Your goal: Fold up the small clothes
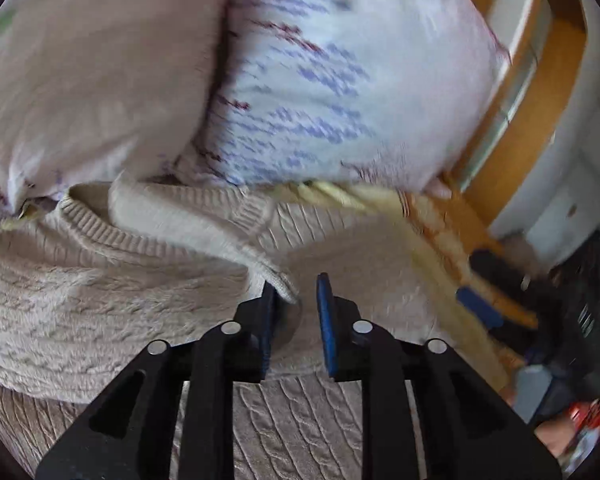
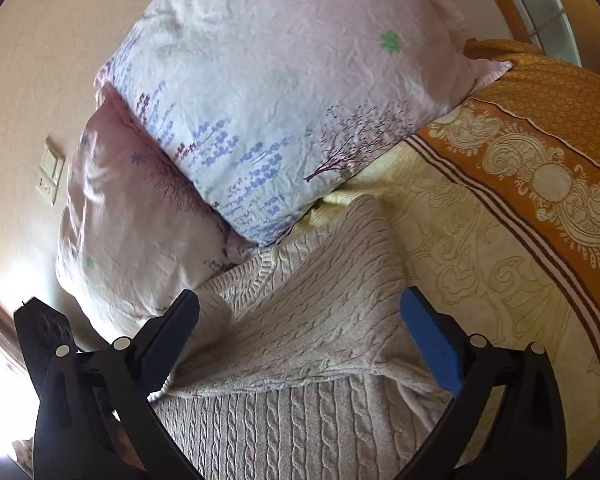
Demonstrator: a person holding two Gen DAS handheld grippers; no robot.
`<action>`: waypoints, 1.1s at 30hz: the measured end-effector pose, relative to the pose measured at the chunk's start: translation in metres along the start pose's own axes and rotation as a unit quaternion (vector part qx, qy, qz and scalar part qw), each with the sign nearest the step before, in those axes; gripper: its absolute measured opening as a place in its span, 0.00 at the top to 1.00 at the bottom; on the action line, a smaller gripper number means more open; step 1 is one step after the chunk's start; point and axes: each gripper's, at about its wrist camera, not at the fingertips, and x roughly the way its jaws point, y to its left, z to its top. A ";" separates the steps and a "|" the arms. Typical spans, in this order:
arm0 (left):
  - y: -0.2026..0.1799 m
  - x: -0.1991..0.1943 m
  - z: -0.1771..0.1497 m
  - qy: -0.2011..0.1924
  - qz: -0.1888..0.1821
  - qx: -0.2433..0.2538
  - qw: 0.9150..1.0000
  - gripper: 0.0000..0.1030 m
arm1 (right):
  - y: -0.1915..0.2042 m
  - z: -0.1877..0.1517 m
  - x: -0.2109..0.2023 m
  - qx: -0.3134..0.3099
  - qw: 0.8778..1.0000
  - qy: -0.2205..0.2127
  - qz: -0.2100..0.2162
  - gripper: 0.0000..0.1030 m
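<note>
Sweater lies on the bed just below the pillows, sleeve cuff touching the left claw at its left pad, jaws slightly apart, so left is nearer; right claw wide open over the folded sleeve.

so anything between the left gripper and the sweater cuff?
Nothing visible. The left gripper is open, and the sweater cuff lies right at its fingertips, touching the left one. The pillows sit well behind.
</note>
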 end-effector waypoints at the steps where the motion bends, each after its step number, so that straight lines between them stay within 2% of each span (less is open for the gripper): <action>1: -0.014 0.008 -0.007 0.014 0.017 0.037 0.999 0.71 | -0.004 0.001 0.001 0.009 1.000 0.003 0.002 0.11; 3: -0.029 0.011 -0.023 0.024 0.036 0.089 0.995 0.68 | -0.010 0.002 0.005 0.023 1.000 0.014 0.013 0.19; 5: -0.038 0.003 -0.032 0.018 0.035 0.123 0.992 0.62 | -0.010 0.001 0.012 0.021 0.999 0.031 0.022 0.34; 7: -0.039 -0.014 -0.042 0.003 0.056 0.139 0.989 0.40 | -0.006 -0.001 0.018 0.010 0.999 0.045 0.025 0.41; 9: -0.032 -0.034 -0.048 -0.010 0.091 0.140 0.986 0.32 | -0.002 -0.003 0.021 -0.004 0.998 0.052 0.017 0.46; 12: -0.005 -0.069 -0.057 -0.012 0.143 0.114 0.983 0.31 | -0.001 -0.005 0.027 -0.021 0.998 0.066 -0.006 0.54; 15: 0.032 -0.107 -0.073 -0.008 0.210 0.077 0.975 0.31 | 0.000 -0.010 0.039 -0.037 0.994 0.098 -0.031 0.61; 16: 0.045 -0.120 -0.079 -0.004 0.226 0.061 0.972 0.31 | 0.001 -0.012 0.042 -0.036 0.992 0.109 -0.051 0.63; 19: 0.085 -0.158 -0.102 0.011 0.251 0.000 0.968 0.31 | 0.010 -0.017 0.048 -0.074 0.987 0.114 -0.082 0.67; 21: 0.107 -0.176 -0.121 0.022 0.251 -0.043 0.967 0.31 | 0.014 -0.020 0.050 -0.094 0.984 0.116 -0.094 0.70; 23: 0.122 -0.188 -0.139 0.031 0.238 -0.082 0.967 0.31 | 0.016 -0.023 0.052 -0.110 0.982 0.122 -0.097 0.83; 25: 0.132 -0.196 -0.154 0.034 0.222 -0.109 0.968 0.31 | 0.022 -0.028 0.052 -0.133 0.978 0.124 -0.105 0.86; 29: 0.137 -0.204 -0.172 0.030 0.191 -0.133 0.972 0.31 | 0.026 -0.030 0.049 -0.145 0.977 0.115 -0.106 0.94; 33: 0.131 -0.203 -0.181 0.030 0.170 -0.132 0.976 0.31 | 0.024 -0.027 0.043 -0.138 0.979 0.098 -0.114 0.96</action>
